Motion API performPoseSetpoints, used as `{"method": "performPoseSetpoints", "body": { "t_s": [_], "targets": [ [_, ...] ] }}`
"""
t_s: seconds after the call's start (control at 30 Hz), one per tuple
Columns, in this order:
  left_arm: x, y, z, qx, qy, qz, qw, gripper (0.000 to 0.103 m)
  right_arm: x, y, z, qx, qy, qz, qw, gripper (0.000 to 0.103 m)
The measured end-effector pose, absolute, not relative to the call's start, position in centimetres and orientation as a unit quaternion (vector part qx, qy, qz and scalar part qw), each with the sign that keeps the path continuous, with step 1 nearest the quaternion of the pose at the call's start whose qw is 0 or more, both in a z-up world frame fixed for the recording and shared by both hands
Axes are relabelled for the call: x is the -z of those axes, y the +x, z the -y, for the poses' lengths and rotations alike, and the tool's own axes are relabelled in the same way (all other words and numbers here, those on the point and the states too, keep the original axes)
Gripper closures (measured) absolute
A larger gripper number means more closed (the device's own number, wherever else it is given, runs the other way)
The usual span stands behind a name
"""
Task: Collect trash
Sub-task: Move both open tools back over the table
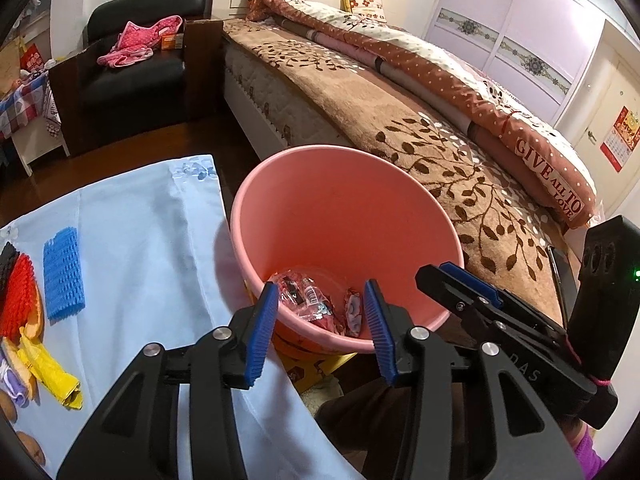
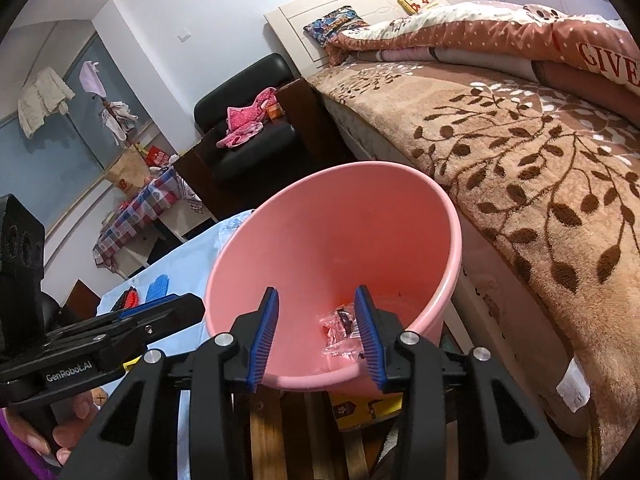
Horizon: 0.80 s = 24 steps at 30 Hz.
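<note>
Both tools parked over the pink bucket (image 1: 344, 216), which fills the middle of each view, rim tilted toward the cameras. Left tool (image 1: 320, 332) at bottom centre of the left wrist view, blue pads spread apart, nothing pinched between them. Right tool (image 2: 316, 334) same story at bottom centre of its own view: spread, empty, hanging just above the near rim.

Trash sitting at the bottom of the bucket: crinkly red-and-clear wrappers (image 1: 308, 300), showing just behind the pads in both views, not touching them.

Left of the bucket, a worktop under a pale blue cloth (image 1: 140, 240). Lying on it at the left edge of the left wrist view: a blue ridged piece (image 1: 64, 276), a red ridged piece (image 1: 18, 300) beside it, and a crumpled yellow wrapper (image 1: 52, 376) lower down. All well apart from both tools.

Bed (image 1: 400, 128) with a brown leaf-print blanket running along the right side, just beside the bucket. Black armchair (image 1: 136, 68) at upper left with pink clothes on the seat. A hand (image 2: 60, 436) gripping the left tool's handle at lower left of the right wrist view.
</note>
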<state>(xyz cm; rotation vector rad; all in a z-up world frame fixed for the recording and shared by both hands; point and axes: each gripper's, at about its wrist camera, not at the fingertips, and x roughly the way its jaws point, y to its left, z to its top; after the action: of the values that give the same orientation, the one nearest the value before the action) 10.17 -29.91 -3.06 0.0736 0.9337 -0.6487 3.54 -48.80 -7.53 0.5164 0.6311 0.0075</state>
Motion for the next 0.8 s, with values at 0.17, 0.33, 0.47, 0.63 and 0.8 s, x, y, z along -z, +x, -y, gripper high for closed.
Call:
{"method": "performPoseSetpoints", "body": {
  "t_s": [0.17, 0.33, 0.47, 0.63, 0.8],
  "targets": [
    [2.5, 9.6, 29.2, 0.301, 0.034, -0.438, 0.846, 0.058, 6.8, 2.9, 47.9, -0.011, 0.245, -0.303, 0.921, 0.064],
    [2.2, 9.1, 28.0, 0.291, 0.029, -0.434, 0.852, 0.058, 6.4, 2.5, 46.9, -0.021, 0.238, -0.305, 0.922, 0.064],
    [2.0, 8.9, 26.5, 0.277, 0.027, -0.432, 0.858, 0.058, 6.1, 2.4, 45.6, -0.034, 0.227, -0.309, 0.923, 0.064],
    [2.0, 9.1, 23.8, 0.251, 0.017, -0.432, 0.866, 0.058, 5.5, 2.3, 43.3, -0.056, 0.207, -0.313, 0.925, 0.064],
    [1.9, 8.9, 21.0, 0.214, 0.023, -0.425, 0.879, 0.058, 5.2, 2.5, 41.1, -0.076, 0.193, -0.32, 0.924, 0.064]
  ]
}}
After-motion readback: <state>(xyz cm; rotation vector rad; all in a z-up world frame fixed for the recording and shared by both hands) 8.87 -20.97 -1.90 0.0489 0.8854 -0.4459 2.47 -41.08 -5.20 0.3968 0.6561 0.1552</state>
